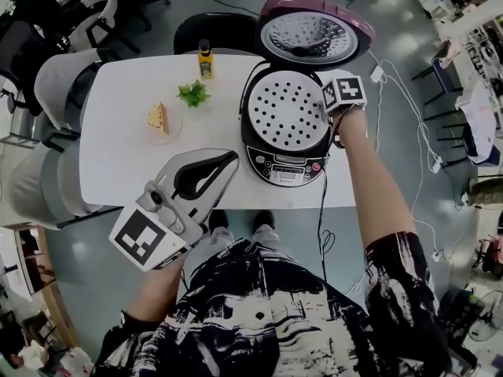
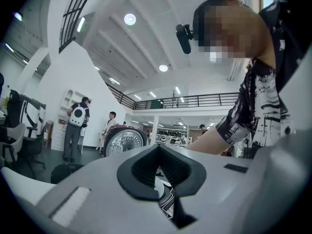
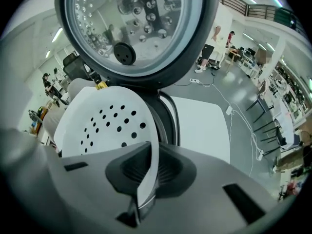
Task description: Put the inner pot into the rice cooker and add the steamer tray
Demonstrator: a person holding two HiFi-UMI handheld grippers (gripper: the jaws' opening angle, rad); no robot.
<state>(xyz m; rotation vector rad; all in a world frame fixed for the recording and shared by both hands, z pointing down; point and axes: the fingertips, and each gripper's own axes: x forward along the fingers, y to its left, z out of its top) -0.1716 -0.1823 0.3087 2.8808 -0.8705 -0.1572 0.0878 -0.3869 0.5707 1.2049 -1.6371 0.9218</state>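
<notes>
The rice cooker stands open on the white table, its lid raised at the back. A white perforated steamer tray lies in its mouth and hides whatever is beneath it. My right gripper points steeply down at the cooker's right rim, shut on the tray's edge. In the right gripper view the tray rim runs between the pads of the right gripper, under the lid. My left gripper hangs level over the table's front edge, shut and holding nothing; the left gripper faces the cooker lid.
A yellow bottle, a small green plant and a plate with a food slice sit left of the cooker. Chairs stand at the table's left. Cables run across the floor on the right; a cord drops off the front edge.
</notes>
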